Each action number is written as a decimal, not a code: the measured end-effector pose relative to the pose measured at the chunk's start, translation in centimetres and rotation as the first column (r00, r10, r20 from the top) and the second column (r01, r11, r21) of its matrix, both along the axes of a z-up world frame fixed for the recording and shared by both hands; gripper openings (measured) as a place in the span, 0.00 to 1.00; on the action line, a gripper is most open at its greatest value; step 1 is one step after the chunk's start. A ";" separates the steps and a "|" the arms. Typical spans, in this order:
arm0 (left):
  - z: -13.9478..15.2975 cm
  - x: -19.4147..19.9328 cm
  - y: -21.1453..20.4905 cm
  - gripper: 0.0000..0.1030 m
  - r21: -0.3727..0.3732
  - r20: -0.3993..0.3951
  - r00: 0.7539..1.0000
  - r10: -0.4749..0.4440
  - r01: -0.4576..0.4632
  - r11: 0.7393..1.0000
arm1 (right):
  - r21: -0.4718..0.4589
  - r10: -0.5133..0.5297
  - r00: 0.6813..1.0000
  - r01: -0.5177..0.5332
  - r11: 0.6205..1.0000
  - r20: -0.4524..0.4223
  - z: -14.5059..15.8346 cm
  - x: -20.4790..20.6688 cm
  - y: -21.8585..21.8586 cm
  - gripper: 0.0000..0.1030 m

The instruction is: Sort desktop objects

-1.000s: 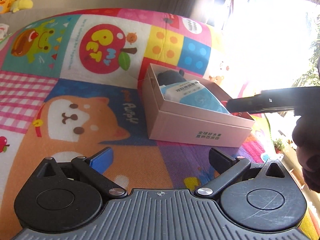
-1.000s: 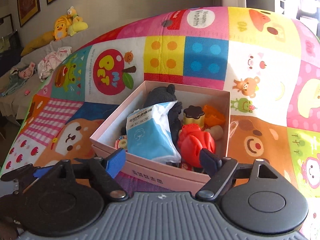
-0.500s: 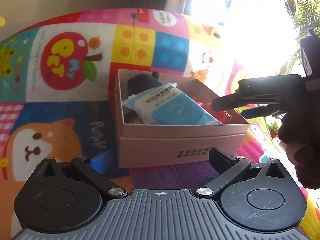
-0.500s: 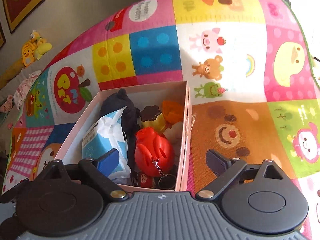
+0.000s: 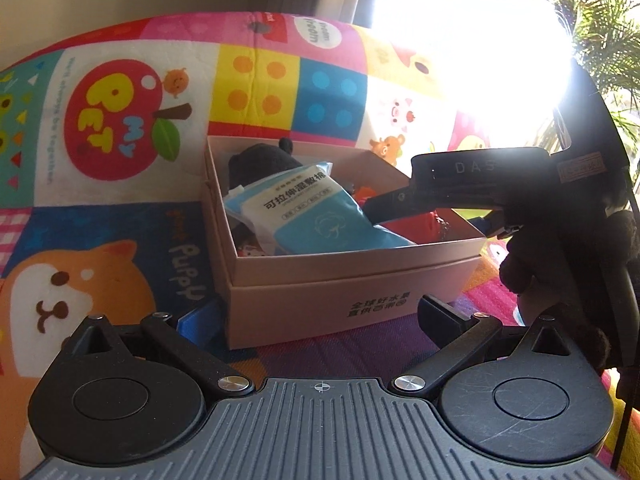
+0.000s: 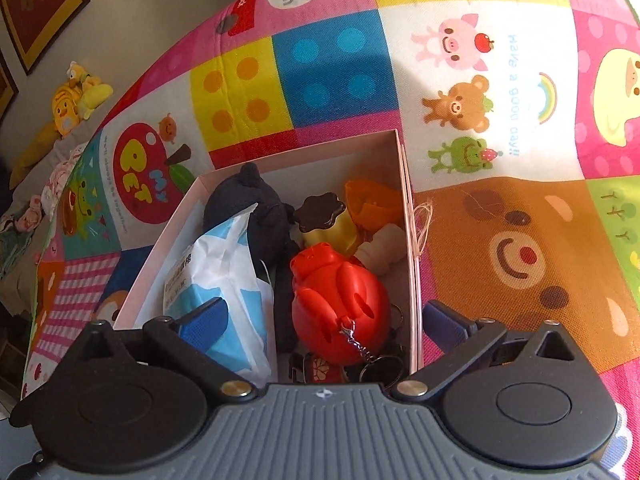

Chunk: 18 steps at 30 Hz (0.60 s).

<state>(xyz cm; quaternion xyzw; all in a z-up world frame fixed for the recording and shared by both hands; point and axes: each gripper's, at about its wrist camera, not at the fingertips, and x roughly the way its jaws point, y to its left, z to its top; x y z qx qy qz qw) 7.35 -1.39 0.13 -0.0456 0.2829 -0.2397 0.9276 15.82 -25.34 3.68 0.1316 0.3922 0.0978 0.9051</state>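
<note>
Right claw [image 6: 320, 320] spread wide, gripping nothing, poised over the near end of the pink box [image 6: 394, 148], one finger above the wipes packet [image 6: 224, 276], the other outside the box's right wall. Between them lies the red pig toy [image 6: 340, 304], long axis running away from the claw, snout at the far end, keychain trailing near. Beyond it crowd a black plush [image 6: 248, 204], a pudding toy [image 6: 326, 220] and an orange piece [image 6: 372, 204]. Left claw [image 5: 320, 312] also wide and empty, facing the box's printed side on the cartoon mat [image 5: 120, 120].
</note>
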 end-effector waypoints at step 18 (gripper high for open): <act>0.7 -5.6 4.6 1.00 0.056 -0.078 0.977 0.197 -0.193 0.980 | 0.104 -0.040 0.999 0.037 0.994 0.028 -0.7 -8.8 -1.9 1.00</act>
